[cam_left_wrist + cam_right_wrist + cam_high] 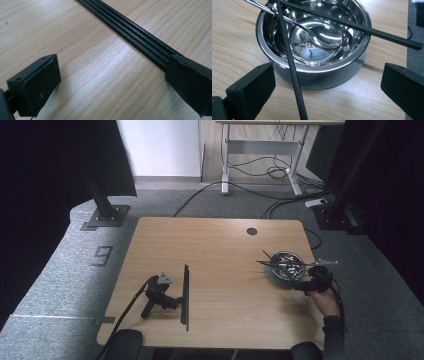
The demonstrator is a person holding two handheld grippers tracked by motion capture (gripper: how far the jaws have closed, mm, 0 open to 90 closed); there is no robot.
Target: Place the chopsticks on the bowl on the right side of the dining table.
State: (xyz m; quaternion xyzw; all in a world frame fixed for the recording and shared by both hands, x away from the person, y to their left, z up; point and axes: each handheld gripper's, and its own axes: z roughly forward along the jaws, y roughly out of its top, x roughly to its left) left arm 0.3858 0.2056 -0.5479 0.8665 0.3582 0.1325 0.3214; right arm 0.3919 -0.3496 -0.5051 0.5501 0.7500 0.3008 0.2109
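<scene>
Wooden counter (220, 245), light grain, on grey carpet. Left hand-held gripper (172, 301): lying unattended on the counter, jaws wide apart, holding nothing, just beside a bundle of black strips (185, 295). Right hand-held gripper (300, 285): in the person's hand, jaws wide apart, empty, facing a steel bowl (317, 72) holding a spoon (322, 37); two black sticks (292, 65) across its rim.

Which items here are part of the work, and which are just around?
In use: steel bowl; spoon in it; two black sticks across its rim; black strips on the table; right gripper, open; left gripper, open.
Just around: table's cable hole; floor cables; far desk.
</scene>
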